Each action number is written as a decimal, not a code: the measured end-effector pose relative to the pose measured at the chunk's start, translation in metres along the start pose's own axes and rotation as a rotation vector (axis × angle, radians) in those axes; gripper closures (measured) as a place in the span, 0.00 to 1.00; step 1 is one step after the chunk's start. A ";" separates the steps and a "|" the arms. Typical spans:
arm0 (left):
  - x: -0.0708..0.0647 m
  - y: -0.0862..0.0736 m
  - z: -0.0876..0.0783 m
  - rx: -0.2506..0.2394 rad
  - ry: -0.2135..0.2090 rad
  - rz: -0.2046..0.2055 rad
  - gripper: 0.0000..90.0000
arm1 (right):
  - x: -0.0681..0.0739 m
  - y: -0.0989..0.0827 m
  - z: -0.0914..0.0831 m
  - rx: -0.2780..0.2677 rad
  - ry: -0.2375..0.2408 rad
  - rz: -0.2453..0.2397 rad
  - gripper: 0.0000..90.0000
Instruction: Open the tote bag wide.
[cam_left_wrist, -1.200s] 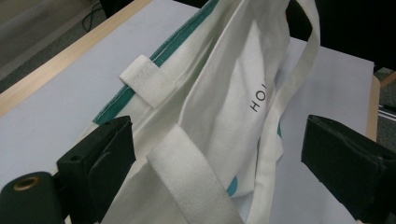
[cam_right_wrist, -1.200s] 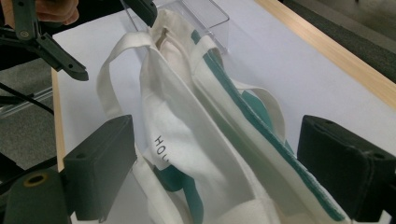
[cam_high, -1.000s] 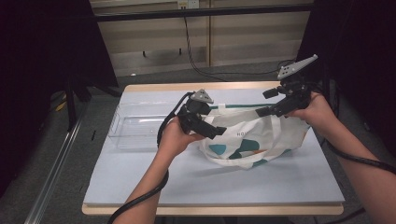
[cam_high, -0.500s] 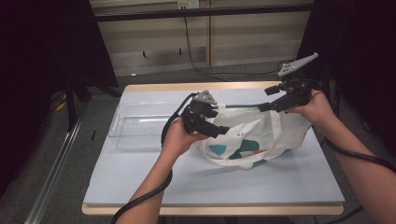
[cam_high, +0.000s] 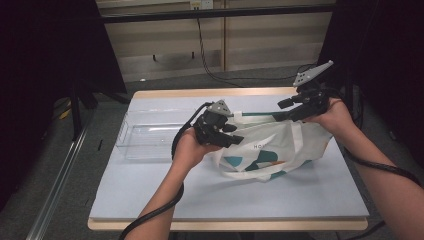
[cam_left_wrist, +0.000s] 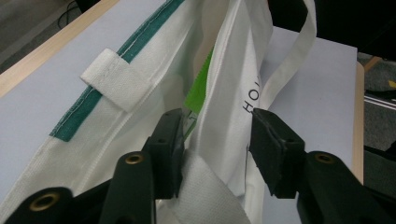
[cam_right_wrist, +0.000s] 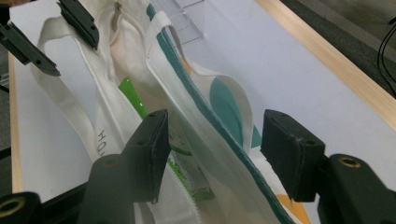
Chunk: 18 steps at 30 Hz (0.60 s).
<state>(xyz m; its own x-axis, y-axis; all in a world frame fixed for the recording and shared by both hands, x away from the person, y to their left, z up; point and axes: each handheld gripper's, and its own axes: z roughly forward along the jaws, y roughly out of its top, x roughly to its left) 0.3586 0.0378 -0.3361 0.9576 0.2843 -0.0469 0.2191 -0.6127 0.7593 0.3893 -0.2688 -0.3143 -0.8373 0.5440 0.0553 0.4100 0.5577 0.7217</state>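
While the tote bag (cam_high: 272, 145) lies right of the table's (cam_high: 150, 195) middle, the high view shows the left gripper (cam_high: 227, 136) at the bag's left end and the right gripper (cam_high: 285, 111) at its far right corner; a clear tray (cam_high: 145, 137) sits toward the left edge. From the left gripper view, its jaws, just closing, straddle one bag wall (cam_left_wrist: 224, 116), the right pad not yet touching. From the right gripper view, its jaws, also just closing, stand apart around the green-trimmed rim (cam_right_wrist: 205, 116) without pressing it.
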 end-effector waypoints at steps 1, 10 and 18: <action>0.000 0.000 0.000 0.001 -0.001 0.004 0.65 | 0.000 0.000 0.001 0.010 -0.002 -0.003 0.47; -0.002 -0.002 -0.003 0.004 -0.001 0.018 0.78 | 0.000 0.000 0.009 0.049 0.008 -0.017 0.63; -0.003 0.000 -0.002 0.007 -0.001 0.032 0.83 | 0.001 -0.001 0.009 0.082 0.016 -0.043 0.93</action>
<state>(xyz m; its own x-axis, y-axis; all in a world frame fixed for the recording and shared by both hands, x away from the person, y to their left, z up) 0.3549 0.0384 -0.3343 0.9644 0.2635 -0.0234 0.1896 -0.6267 0.7558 0.3909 -0.2629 -0.3210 -0.8603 0.5084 0.0367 0.4009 0.6305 0.6647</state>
